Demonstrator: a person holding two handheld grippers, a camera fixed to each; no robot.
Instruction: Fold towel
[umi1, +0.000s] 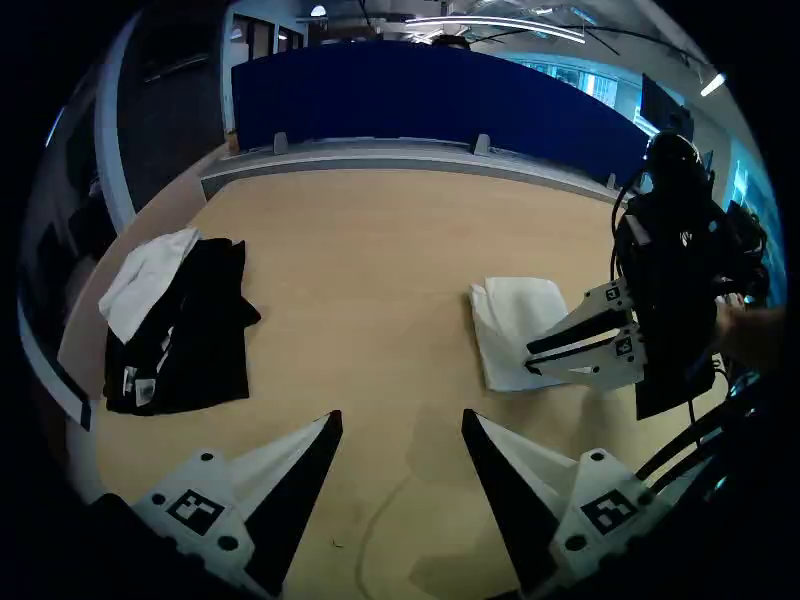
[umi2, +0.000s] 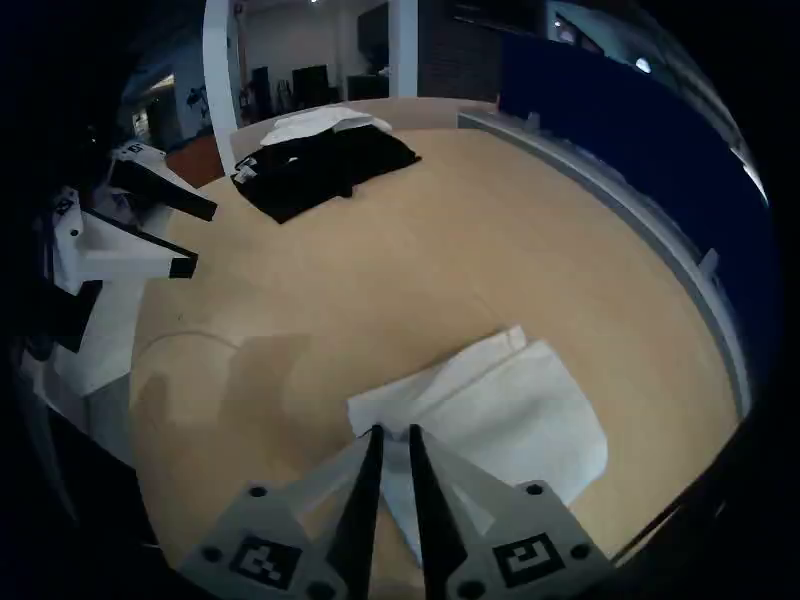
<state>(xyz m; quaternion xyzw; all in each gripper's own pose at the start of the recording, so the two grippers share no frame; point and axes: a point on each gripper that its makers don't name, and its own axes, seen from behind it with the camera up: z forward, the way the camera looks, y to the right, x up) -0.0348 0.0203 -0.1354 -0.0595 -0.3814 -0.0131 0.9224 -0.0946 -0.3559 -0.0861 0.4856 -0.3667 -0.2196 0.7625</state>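
- The white towel is seen lying flat on the wooden table, already doubled over, with a narrower layer showing along one edge in the right gripper view.
- The right gripper is set at the towel's near edge, its fingers drawn to a narrow slit. Whether a layer of cloth is pinched between them cannot be told.
- In the left gripper view the right gripper is shown reaching in from the side, with its fingertips over the towel's edge.
- The left gripper is held wide and empty over bare table. The towel lies ahead of it and off to its right, well apart from its fingers.
- The right gripper is judged much the nearer, so the next fold is expected to be led from that side.
- The towel's long axis appears to run away from the left gripper and across the right gripper's fingers, though the fisheye leaves this uncertain.
- A pile of dark garments topped with a white cloth lies well apart at the table's far side.
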